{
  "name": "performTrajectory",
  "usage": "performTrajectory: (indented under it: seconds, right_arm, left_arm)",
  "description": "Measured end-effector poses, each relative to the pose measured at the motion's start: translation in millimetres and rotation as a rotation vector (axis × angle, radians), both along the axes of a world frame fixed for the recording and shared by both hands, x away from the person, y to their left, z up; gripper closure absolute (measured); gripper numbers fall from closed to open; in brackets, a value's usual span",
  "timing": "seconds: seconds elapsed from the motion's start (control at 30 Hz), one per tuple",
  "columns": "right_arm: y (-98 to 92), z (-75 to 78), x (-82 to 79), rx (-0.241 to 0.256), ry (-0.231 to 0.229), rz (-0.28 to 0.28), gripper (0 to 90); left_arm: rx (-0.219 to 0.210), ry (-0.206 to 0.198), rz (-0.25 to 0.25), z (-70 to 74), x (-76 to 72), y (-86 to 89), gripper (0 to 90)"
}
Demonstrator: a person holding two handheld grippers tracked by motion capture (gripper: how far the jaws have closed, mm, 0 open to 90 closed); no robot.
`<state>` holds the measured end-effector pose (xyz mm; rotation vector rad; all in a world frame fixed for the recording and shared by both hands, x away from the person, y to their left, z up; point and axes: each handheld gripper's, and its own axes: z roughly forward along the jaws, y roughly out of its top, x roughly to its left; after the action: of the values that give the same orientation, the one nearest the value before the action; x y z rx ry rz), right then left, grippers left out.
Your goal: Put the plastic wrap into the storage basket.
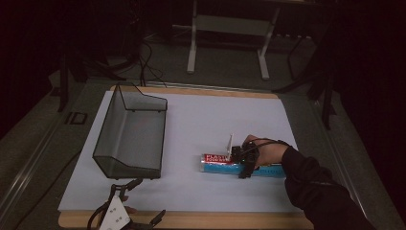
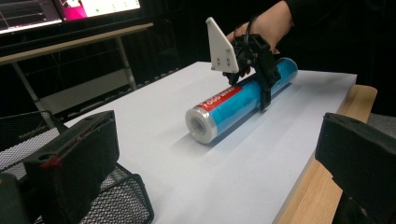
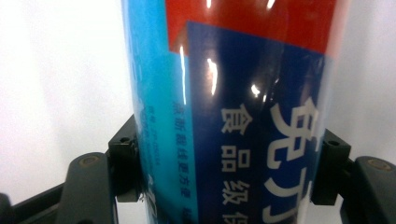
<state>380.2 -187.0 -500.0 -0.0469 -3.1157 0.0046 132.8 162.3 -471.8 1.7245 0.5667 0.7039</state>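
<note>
The right tongs sit across the middle of a blue-and-red cylindrical roll of plastic food wrap, one jaw on each side of it. In the right gripper view the black pads touch the roll's glossy film on both flanks, so the tongs look closed on it, though the roll lies flat on the white paper-covered surface and is not lifted. It lies lengthwise from left to right in the near-right part of the sheet, its open white end toward the left.

The left tongs hover at the near-left edge of the surface with the jaws wide apart and nothing between them, just in front of the near corner of a dark wire-mesh storage bin. That bin stands on the left part of the sheet, well apart from the roll, and nothing can be seen inside it.

Judging from this layout, the grasp is made and the rest is ahead: raising the roll, carrying it leftward and setting it in the bin, which seems the likely destination.

Counted: one roll, one mesh bin, two tongs, one white sheet on a wooden-edged surface. Beyond the far edge stands one pale metal frame on the floor.
</note>
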Motion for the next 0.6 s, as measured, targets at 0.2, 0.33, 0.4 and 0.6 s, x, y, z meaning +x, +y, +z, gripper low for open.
performTrajectory:
  seconds: [0.2,0.33,0.4,0.6]
  right_arm:
    - [0.6,10.2,1.4,0.015,0.016,-0.059,31.5]
    - [0.4,17.3,3.8,0.027,0.021,-0.106,31.5]
    - [0.0,20.2,4.4,0.040,0.019,-0.119,31.6]
    - [1.9,29.0,4.2,0.094,0.039,-0.180,31.5]
  left_arm:
    - [0.001,0.000,-0.001,0.1,0.4,-0.3,0.5]
    - [0.002,-0.002,-0.002,0.3,0.2,-0.3,0.5]
    - [0.002,-0.002,-0.003,0.3,0.2,-0.2,0.5]
    - [-0.001,-0.003,-0.006,0.3,0.5,-0.6,0.5]
